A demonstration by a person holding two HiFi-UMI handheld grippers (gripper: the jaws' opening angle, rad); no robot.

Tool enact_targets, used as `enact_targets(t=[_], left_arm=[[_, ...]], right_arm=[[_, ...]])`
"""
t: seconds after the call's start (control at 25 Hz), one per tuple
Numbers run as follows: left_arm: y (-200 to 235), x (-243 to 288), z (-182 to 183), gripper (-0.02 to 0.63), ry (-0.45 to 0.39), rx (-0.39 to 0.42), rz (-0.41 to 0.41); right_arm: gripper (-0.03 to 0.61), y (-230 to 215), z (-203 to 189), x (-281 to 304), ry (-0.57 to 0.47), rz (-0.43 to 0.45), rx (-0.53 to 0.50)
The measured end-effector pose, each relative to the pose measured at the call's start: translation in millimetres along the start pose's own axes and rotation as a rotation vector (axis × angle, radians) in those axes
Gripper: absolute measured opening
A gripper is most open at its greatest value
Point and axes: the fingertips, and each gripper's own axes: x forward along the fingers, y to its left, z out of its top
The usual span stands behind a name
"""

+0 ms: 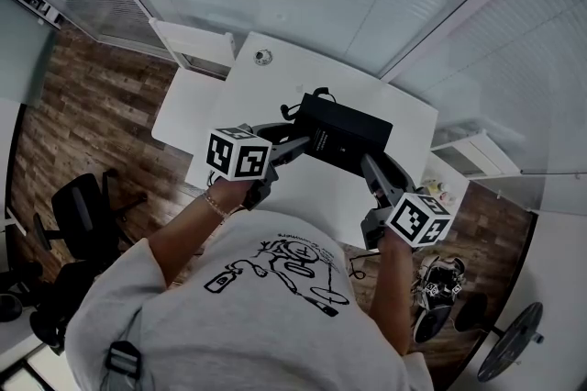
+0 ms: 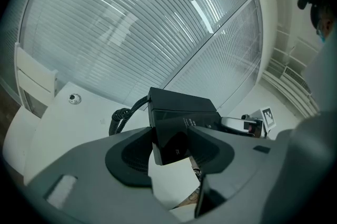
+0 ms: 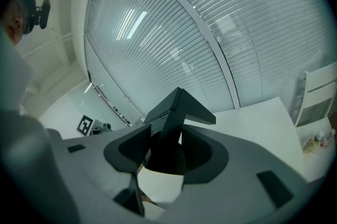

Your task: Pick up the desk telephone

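The black desk telephone (image 1: 344, 134) hangs tilted above the white table (image 1: 266, 91), carried between both grippers. My left gripper (image 1: 298, 145) is shut on its left end; in the left gripper view the phone's corner (image 2: 179, 131) sits between the dark pads (image 2: 131, 157), with the coiled cord (image 2: 120, 119) trailing to the left. My right gripper (image 1: 370, 165) is shut on the phone's right end. In the right gripper view the phone (image 3: 178, 110) stands edge-up between the pads (image 3: 196, 152). The handset is hidden from me.
A cable grommet (image 1: 263, 57) sits at the table's far side. A white cabinet (image 1: 195, 45) stands at the back left and a low shelf (image 1: 472, 155) at the right. An office chair (image 1: 84, 207) is on the wood floor at the left. Blinds cover the glass walls behind.
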Motion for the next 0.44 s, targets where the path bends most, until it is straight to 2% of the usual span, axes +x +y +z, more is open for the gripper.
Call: enact_targets(t=[0.44], left_arm=[[4.3,3.5,-4.3,0.193,0.011,-0.015,0.001]], right_arm=[[0.173,-3.2,-5.8,2.9,0.01,-0.005,0.008]])
